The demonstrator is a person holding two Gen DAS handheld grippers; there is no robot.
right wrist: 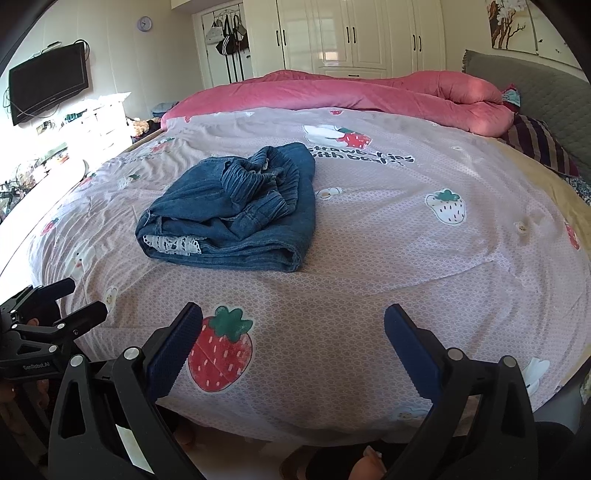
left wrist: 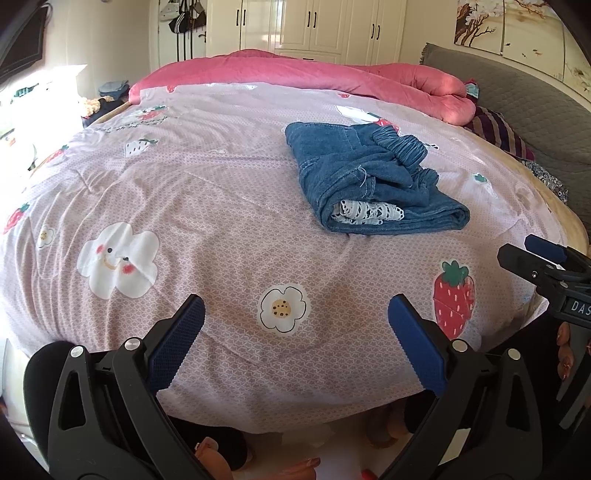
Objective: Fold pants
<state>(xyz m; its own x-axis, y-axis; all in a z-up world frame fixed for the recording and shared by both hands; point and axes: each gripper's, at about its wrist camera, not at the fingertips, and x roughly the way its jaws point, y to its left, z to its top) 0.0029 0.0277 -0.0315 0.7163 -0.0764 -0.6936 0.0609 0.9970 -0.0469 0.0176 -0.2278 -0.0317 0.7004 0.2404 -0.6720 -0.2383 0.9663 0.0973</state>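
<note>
Blue denim pants [left wrist: 365, 181] lie folded in a thick bundle on the pink patterned bed cover [left wrist: 221, 206], with white lace trim showing at the near end and the ribbed waistband on top. In the right wrist view the same pants [right wrist: 236, 214] rest left of centre. My left gripper [left wrist: 295, 314] hangs open over the near edge of the bed, well short of the pants, holding nothing. My right gripper [right wrist: 293, 323] is likewise open and empty above the near edge, over a strawberry print. Each gripper shows at the side of the other's view: the right gripper [left wrist: 543, 258], the left gripper [right wrist: 74, 299].
A rolled pink quilt [left wrist: 332, 77] lies along the far side of the bed. A striped pillow [left wrist: 498, 133] and grey headboard [left wrist: 535, 103] are at the right. White wardrobes [right wrist: 351, 33] stand behind, a TV [right wrist: 48, 85] hangs on the left wall. The person's feet show below the bed edge.
</note>
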